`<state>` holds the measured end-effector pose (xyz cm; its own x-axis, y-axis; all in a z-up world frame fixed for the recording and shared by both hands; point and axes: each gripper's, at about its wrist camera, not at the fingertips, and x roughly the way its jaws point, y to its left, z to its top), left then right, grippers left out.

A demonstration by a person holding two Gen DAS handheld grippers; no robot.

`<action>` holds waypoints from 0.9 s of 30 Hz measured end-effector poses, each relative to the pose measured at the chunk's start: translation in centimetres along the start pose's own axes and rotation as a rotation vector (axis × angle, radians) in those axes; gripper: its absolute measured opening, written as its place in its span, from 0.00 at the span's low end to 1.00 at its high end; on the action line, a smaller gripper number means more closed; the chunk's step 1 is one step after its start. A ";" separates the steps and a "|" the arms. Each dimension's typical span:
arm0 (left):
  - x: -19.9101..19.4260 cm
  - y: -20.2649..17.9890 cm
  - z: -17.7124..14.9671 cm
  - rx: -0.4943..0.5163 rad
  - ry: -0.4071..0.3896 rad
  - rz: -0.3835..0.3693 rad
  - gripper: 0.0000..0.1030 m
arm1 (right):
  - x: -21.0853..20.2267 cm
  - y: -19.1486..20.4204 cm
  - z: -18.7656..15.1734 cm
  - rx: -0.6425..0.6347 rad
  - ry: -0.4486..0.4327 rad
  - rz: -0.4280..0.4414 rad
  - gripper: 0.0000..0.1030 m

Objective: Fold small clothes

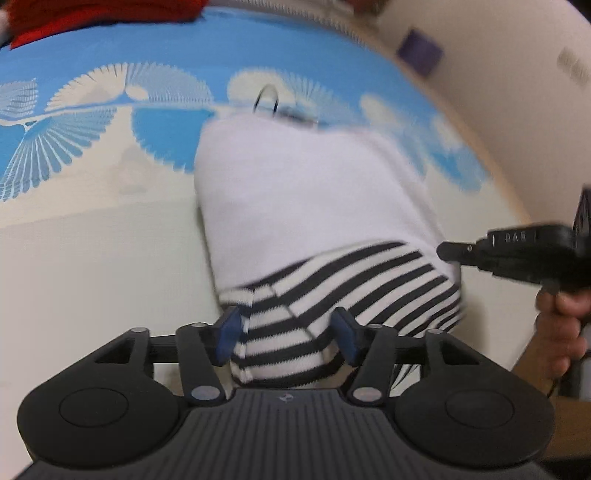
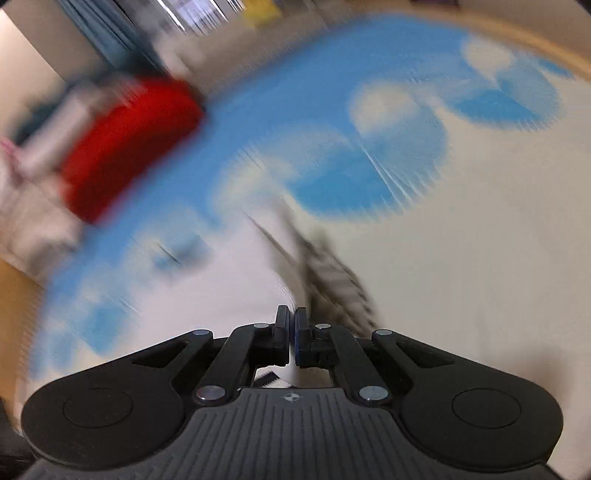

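Observation:
A small garment lies on the blue and white patterned cloth [image 1: 92,206]. Its upper part is white [image 1: 295,192] and its near part has black and white stripes [image 1: 332,288]. My left gripper [image 1: 288,332] is open, with the striped end between its blue-padded fingers [image 1: 227,336]. My right gripper [image 1: 447,251] reaches in from the right at the garment's right edge. In the blurred right wrist view its fingers [image 2: 291,338] are closed together, with a sliver of striped fabric [image 2: 332,280] just ahead; whether fabric is pinched is unclear.
A red garment [image 1: 92,18] lies at the far left of the cloth and also shows in the right wrist view [image 2: 125,140]. A metal hanger hook [image 1: 266,98] pokes out beyond the white garment. The table's wooden edge [image 1: 532,369] is at the right.

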<state>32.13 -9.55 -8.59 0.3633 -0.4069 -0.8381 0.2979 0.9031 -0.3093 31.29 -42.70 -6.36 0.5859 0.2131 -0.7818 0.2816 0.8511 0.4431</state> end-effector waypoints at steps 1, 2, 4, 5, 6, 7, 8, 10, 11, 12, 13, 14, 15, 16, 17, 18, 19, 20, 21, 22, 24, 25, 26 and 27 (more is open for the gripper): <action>0.5 0.0 -0.2 0.008 0.013 0.019 0.66 | 1.1 -0.5 -0.5 0.020 0.048 -0.019 0.01; 0.9 0.2 -0.3 0.003 0.030 0.019 0.68 | 2.2 -0.9 -0.9 0.025 0.083 -0.033 0.01; 1.3 1.1 -0.2 -0.038 0.056 0.003 0.70 | 2.9 -0.7 -1.3 0.002 0.096 -0.060 0.01; 1.3 1.6 0.0 -0.066 0.061 -0.018 0.70 | 3.0 -0.4 -1.4 -0.017 0.088 -0.067 0.01; 1.0 2.0 0.2 -0.085 0.057 -0.039 0.70 | 3.0 0.0 -1.5 -0.035 0.085 -0.073 0.01; 0.6 2.3 0.4 -0.096 0.047 -0.057 0.69 | 2.9 0.3 -1.5 -0.045 0.079 -0.076 0.01; 0.2 2.5 0.5 -0.094 0.038 -0.070 0.68 | 2.7 0.4 -1.5 -0.050 0.070 -0.074 0.01; 0.3 2.3 0.2 -0.040 0.051 -0.084 0.68 | 1.8 0.4 -1.3 -0.052 0.050 -0.063 0.01; 0.4 1.6 -0.2 0.005 0.077 -0.072 0.70 | 1.4 0.4 -1.1 -0.057 0.042 -0.058 0.01; 0.9 1.3 -0.7 0.044 0.102 -0.052 0.71 | 1.0 0.5 -1.0 -0.065 0.034 -0.055 0.01; 1.5 1.1 -1.2 0.070 0.120 -0.034 0.71 | 0.9 0.5 -0.9 -0.073 0.028 -0.055 0.01; 2.0 1.1 -1.5 0.080 0.134 -0.027 0.71 | 1.0 0.4 -0.9 -0.083 0.028 -0.053 0.01; 2.2 1.1 -1.5 0.078 0.141 -0.027 0.71 | 1.1 0.3 -1.0 -0.091 0.036 -0.056 0.01; 2.3 1.1 -1.5 0.081 0.145 -0.026 0.71 | 1.4 0.1 -1.1 -0.094 0.047 -0.061 0.01; 2.3 1.0 -1.5 0.093 0.146 -0.022 0.71 | 1.8 0.0 -1.2 -0.101 0.056 -0.069 0.01; 2.2 0.8 -1.5 0.111 0.147 -0.014 0.71 | 1.9 0.0 -1.4 -0.112 0.061 -0.079 0.01; 2.3 0.6 -1.5 0.134 0.149 -0.005 0.71 | 2.1 0.0 -1.6 -0.125 0.069 -0.091 0.01; 2.3 0.2 -1.6 0.161 0.152 0.006 0.72 | 2.4 0.0 -1.7 -0.131 0.077 -0.101 0.01; 2.4 -0.2 -1.8 0.190 0.155 0.014 0.73 | 2.6 -0.1 -1.9 -0.133 0.082 -0.106 0.01; 2.4 -0.4 -1.8 0.215 0.158 0.015 0.74 | 2.9 -0.1 -2.1 -0.135 0.088 -0.114 0.01; 2.2 -0.1 -1.6 0.220 0.156 -0.003 0.75 | 3.1 0.3 -2.5 -0.153 0.089 -0.130 0.02; 1.9 0.5 -1.3 0.202 0.150 -0.023 0.75 | 3.1 0.6 -2.5 -0.160 0.081 -0.125 0.03; 1.5 1.3 -0.8 0.171 0.135 -0.042 0.75 | 2.8 0.7 -2.4 -0.148 0.061 -0.113 0.06; 0.9 2.0 -0.3 0.137 0.114 -0.055 0.75 | 2.3 0.7 -2.0 -0.118 0.025 -0.090 0.13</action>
<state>32.78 -8.10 -10.13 0.2435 -0.4301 -0.8693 0.4348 0.8496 -0.2986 31.29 -40.60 -8.72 0.5424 0.1440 -0.8277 0.2399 0.9176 0.3169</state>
